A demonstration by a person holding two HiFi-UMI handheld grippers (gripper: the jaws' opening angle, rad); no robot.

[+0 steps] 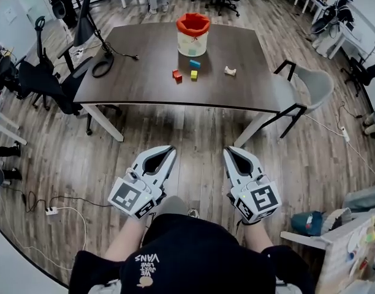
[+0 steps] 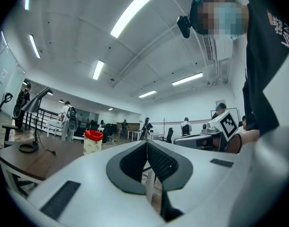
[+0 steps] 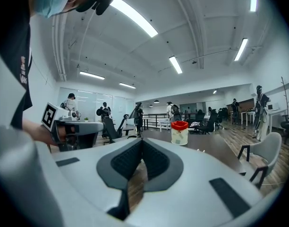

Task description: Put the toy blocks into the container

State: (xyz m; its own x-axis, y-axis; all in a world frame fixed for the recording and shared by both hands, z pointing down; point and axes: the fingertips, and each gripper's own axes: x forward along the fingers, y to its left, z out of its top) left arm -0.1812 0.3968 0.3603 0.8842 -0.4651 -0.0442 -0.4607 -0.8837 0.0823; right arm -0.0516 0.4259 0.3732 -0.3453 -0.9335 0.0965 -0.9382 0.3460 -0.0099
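Matt dark wood grain on the table [image 1: 138,54]; smooth white plastic shells on the left gripper [image 1: 170,147] and right gripper [image 1: 228,149], with black ribbed pads [image 2: 159,162]; shiny wooden planks on the floor [image 1: 193,133]; pale plastic on the container [image 1: 192,43]

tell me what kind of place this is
Probably an open-plan office or lab workspace: a dark work table stands on wood flooring, black office chairs sit beside it and further back, and long strip lights run across a high ceiling.

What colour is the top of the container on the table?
Red, over a pale whitish body. The container shows best in the head view.
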